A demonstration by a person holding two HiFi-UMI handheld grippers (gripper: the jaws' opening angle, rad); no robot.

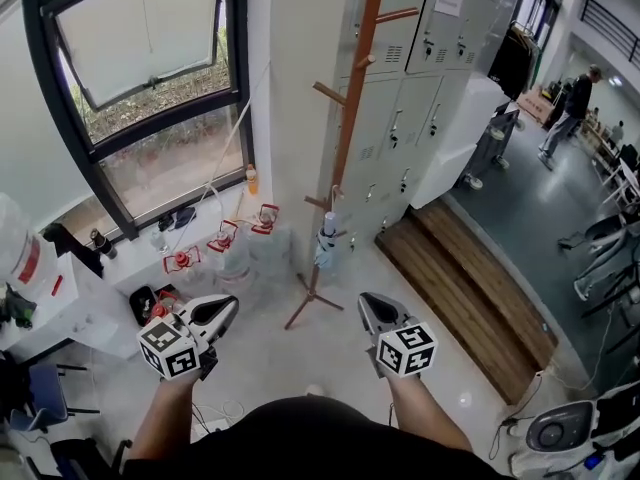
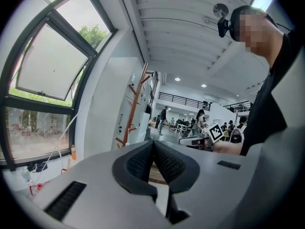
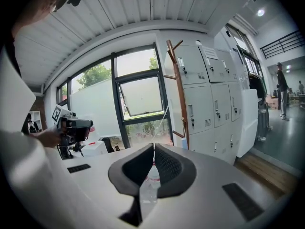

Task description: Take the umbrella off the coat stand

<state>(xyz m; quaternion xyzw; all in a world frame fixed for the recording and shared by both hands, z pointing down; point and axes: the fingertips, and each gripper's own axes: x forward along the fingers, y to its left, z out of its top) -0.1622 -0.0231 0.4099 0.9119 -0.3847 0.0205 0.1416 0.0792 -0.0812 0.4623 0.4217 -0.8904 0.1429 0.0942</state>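
A folded pale umbrella [image 1: 326, 246] hangs upright from a low peg of the brown wooden coat stand [image 1: 348, 133].

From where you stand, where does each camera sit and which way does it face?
Head view: on the person's head, steeply down at coat stand, umbrella, both forearms, left gripper, right gripper.
Left gripper view: on that gripper, along shut jaws toward the hall; torso shows.
Right gripper view: along shut jaws toward the window; left gripper shows.
All share the coat stand.
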